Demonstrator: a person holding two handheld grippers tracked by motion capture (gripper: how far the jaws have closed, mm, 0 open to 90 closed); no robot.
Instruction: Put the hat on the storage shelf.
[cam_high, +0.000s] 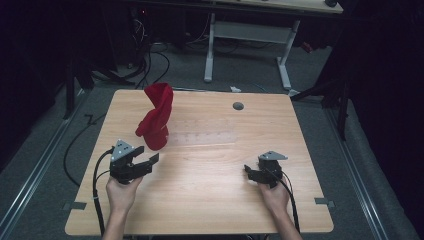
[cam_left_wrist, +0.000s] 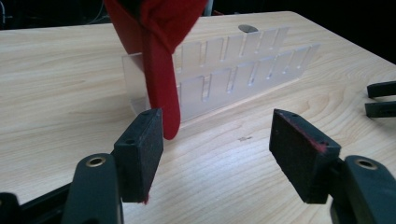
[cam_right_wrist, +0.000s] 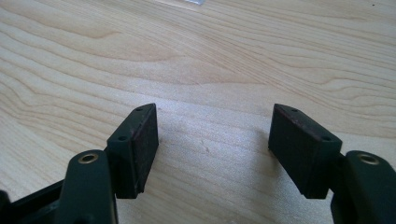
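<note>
Red cloth (cam_high: 156, 120) draped over the clear slotted rack (cam_left_wrist: 224, 74), at ten o'clock on the wooden table (cam_high: 210, 200). Left gripper (cam_high: 142, 161) at eight o'clock, jaws spread wide, gripping nothing, just short of the cloth's hanging tip. Right gripper (cam_high: 250, 171) at four o'clock, jaws apart, empty, above bare wood.
</note>
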